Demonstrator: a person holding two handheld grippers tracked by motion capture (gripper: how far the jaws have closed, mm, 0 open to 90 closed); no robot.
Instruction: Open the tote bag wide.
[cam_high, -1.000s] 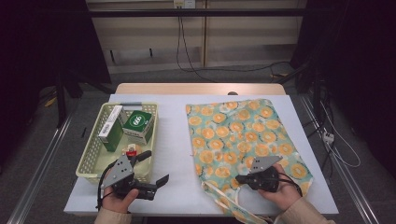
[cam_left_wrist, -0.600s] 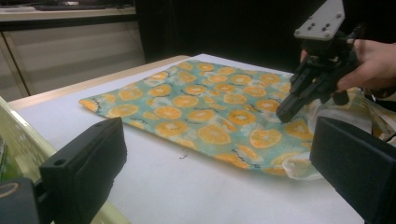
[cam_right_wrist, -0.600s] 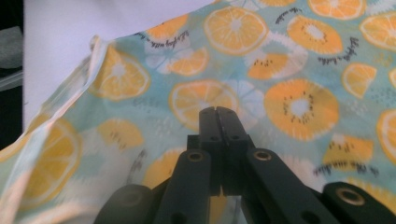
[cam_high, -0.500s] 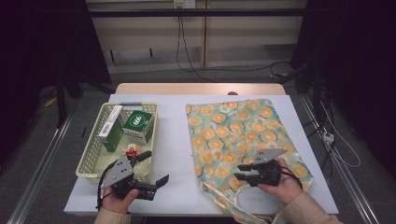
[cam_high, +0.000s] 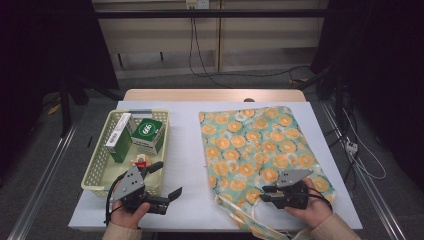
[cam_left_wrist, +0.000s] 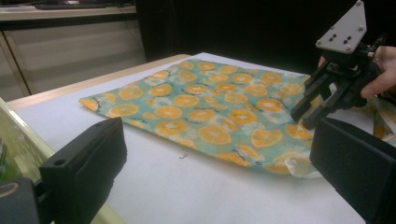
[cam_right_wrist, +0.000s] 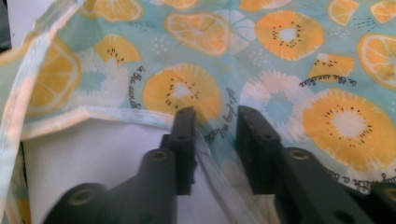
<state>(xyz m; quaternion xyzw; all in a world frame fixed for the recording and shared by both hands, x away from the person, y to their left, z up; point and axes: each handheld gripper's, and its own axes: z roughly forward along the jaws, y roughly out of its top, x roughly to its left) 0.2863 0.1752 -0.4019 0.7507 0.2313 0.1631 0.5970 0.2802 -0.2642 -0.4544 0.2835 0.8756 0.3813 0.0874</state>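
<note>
bag's (cam_right_wrist: 280, 70) hem between jaws, contact unclear

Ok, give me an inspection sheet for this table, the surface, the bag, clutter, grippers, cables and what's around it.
Surface: white table top, wooden strip at the far edge.
Job's things: fruit-print cloth bag lying flat, its mouth and handles toward the person.
Clutter: pale green basket at left holding green and white boxes.
Grippers: right gripper over the bag's near edge, jaws have just been closing, a gap left between them astride the hem; left gripper beside the basket, jaws wide apart, nothing between them.
Cables: black cable hanging from a wall socket, more on the floor at right.
Surroundings: dark room, pale wall panels.
</note>
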